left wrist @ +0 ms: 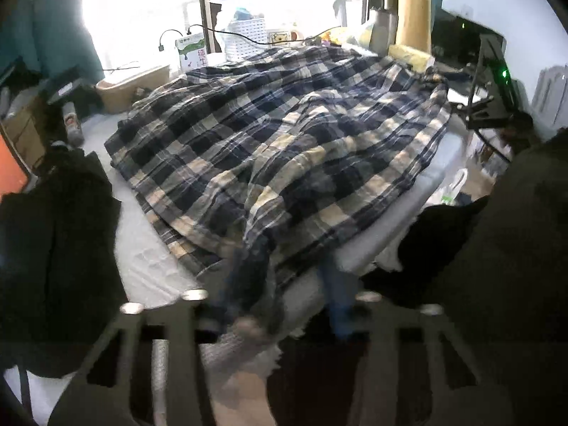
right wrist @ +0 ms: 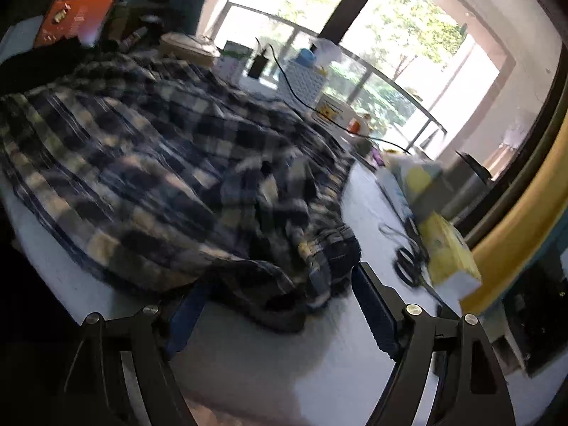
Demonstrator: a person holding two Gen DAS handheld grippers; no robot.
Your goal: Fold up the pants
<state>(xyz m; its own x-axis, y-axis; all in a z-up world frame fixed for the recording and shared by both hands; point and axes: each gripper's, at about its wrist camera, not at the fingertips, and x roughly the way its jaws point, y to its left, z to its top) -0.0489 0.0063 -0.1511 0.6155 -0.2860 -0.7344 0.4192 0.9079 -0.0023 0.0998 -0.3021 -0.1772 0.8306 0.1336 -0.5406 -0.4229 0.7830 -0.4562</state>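
Note:
Blue, black and cream plaid pants (left wrist: 277,135) lie spread over a white table (left wrist: 149,248). In the left wrist view their near hem (left wrist: 255,284) hangs between the blurred blue pads of my left gripper (left wrist: 284,291); the pad on the left is against the cloth and the one on the right (left wrist: 337,294) stands off it. In the right wrist view the pants (right wrist: 149,163) end in a bunched dark waistband corner (right wrist: 330,255). That corner sits just ahead of my right gripper (right wrist: 278,278), whose fingers are wide apart and open.
A black garment (left wrist: 60,230) lies at the table's left. Scissors (right wrist: 408,259) and a yellow tissue box (right wrist: 451,259) sit right of the waistband. A white basket (left wrist: 245,39), a carton (left wrist: 191,51) and a cable (right wrist: 294,85) line the window side.

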